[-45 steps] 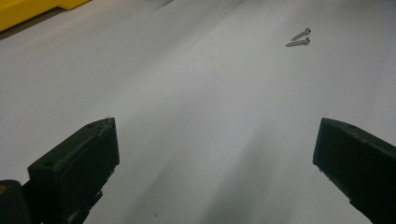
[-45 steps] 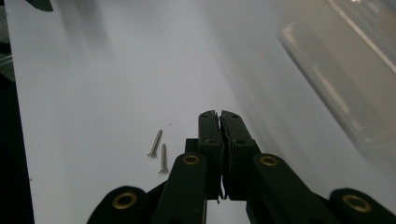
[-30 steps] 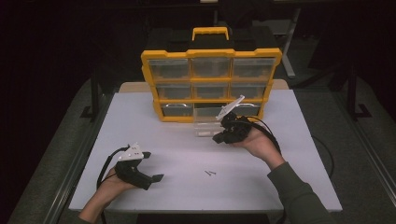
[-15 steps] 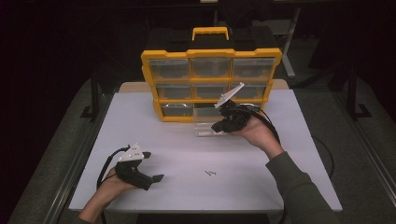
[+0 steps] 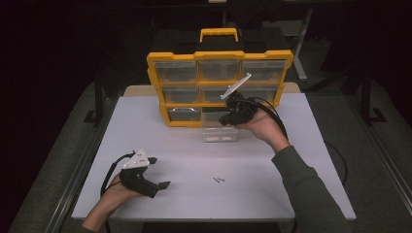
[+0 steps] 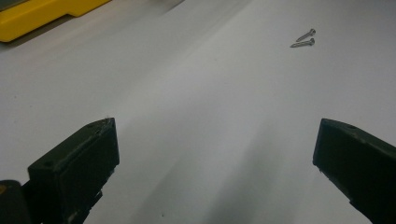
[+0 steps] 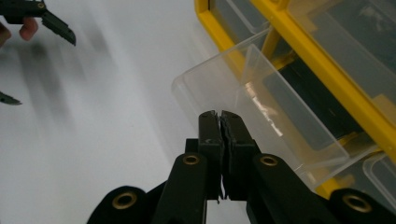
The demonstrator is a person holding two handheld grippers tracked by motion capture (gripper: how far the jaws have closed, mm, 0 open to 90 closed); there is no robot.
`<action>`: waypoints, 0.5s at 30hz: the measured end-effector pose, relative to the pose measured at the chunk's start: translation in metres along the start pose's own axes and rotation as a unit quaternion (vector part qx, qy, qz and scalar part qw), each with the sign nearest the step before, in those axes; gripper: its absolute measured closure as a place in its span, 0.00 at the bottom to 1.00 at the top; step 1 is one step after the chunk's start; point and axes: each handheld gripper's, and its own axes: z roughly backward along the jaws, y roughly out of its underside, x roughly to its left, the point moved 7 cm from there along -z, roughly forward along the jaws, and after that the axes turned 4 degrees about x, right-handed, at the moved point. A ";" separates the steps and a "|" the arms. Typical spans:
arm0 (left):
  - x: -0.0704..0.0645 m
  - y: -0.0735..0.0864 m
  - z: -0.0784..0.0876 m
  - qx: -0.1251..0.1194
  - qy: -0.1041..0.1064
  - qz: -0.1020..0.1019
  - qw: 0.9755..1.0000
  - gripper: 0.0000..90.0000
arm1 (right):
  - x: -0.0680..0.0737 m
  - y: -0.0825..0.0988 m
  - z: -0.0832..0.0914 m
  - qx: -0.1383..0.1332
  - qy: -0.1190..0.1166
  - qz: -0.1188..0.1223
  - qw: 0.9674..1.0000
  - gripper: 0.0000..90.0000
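Observation:
A yellow organizer (image 5: 221,56) with clear drawers stands upright at the back of the white table (image 5: 291,160). One clear drawer (image 5: 219,132) is pulled out of its bottom row and stands empty on the table; it also shows in the right gripper view (image 7: 261,107). My right gripper (image 5: 223,120) hovers just above this drawer, tilted down, with its jaws (image 7: 218,114) pressed together and nothing visible between them. Two small screws (image 5: 218,180) lie loose on the table near the front. My left gripper (image 5: 159,172) rests on the table at the front left, open and empty, facing the screws (image 6: 303,38).
The organizer's yellow frame (image 7: 299,42) and other closed drawers are close on the right of the right gripper. The table's front edge (image 5: 204,216) runs just behind the left hand. Dark floor surrounds the table.
The right hand has risen and moved back toward the organizer, above the pulled-out drawer, jaws still shut. The left gripper has stayed in place.

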 end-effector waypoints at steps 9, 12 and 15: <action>0.000 0.000 0.000 -0.002 0.002 0.003 1.000 0.00 | -0.011 -0.006 -0.010 0.008 0.006 -0.003 1.000 0.96; -0.001 0.000 -0.001 -0.001 0.003 0.004 1.000 0.00 | -0.013 -0.007 -0.015 0.009 0.007 -0.001 1.000 0.96; -0.001 -0.001 0.000 -0.002 0.003 0.005 1.000 0.00 | -0.016 -0.007 -0.020 0.014 0.007 -0.001 1.000 0.96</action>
